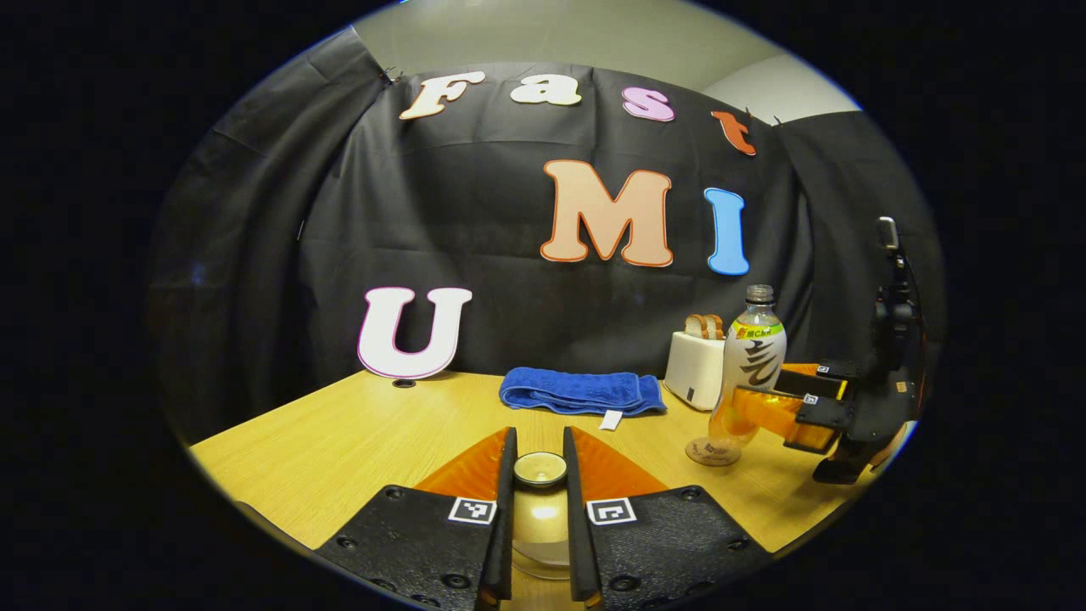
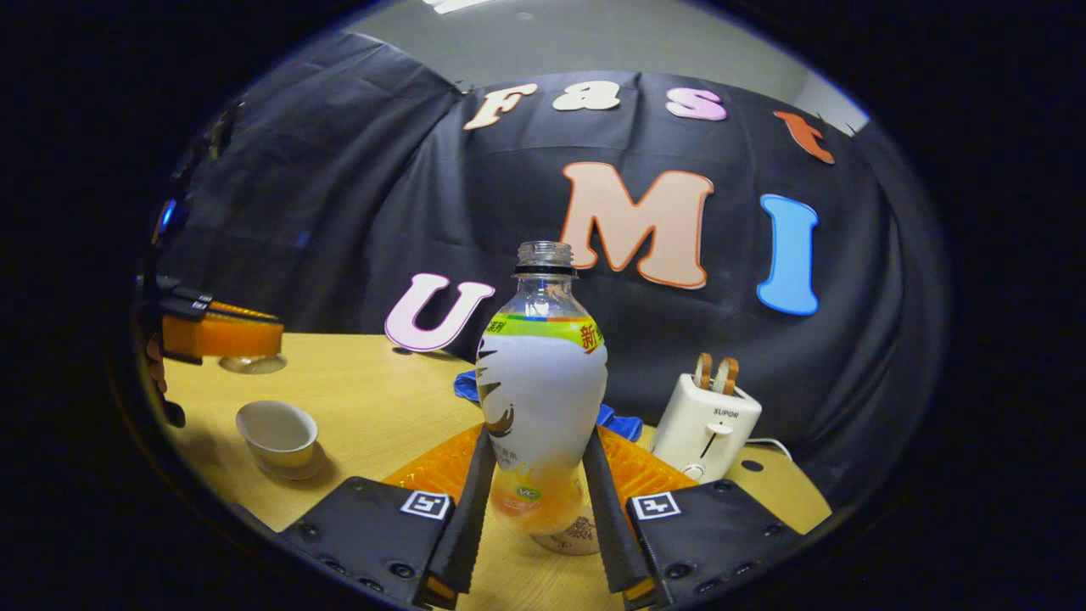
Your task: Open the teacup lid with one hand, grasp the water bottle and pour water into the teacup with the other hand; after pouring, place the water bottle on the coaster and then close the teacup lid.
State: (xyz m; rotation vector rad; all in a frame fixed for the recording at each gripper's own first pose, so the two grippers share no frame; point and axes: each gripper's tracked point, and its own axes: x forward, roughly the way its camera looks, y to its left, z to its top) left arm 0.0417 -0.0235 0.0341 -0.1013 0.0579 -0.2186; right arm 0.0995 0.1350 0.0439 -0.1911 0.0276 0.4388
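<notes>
Teacup lid (image 1: 540, 468): held up off the desk between the left gripper's two fingers, which press on its sides; its round knob faces the camera in the left gripper view.
Left gripper (image 1: 540, 509): closed on the lid. In the right gripper view it shows at the far left (image 2: 222, 337), raised above the desk with the lid (image 2: 252, 364) under its fingers.
Teacup (image 2: 278, 434): uncovered, upright on the desk near its left side in the right gripper view, below and to the right of the raised lid, apart from it.
Water bottle (image 2: 540, 399): upright, no cap on its neck, a little orange liquid in the bottom. Its base rests on or just over the coaster; which, I cannot tell.
Right gripper (image 2: 536, 518): its two fingers press on the bottle's lower body from both sides. It also shows in the left gripper view (image 1: 768, 413).
Coaster (image 1: 713, 451): round, on the desk's right part, under the bottle.
Toaster (image 2: 707, 428): white, two slices in its slots, just behind the bottle toward the back right.
Towel (image 1: 581, 391): blue, folded, by the desk's back edge.
Desk (image 1: 339, 441): light wood.
</notes>
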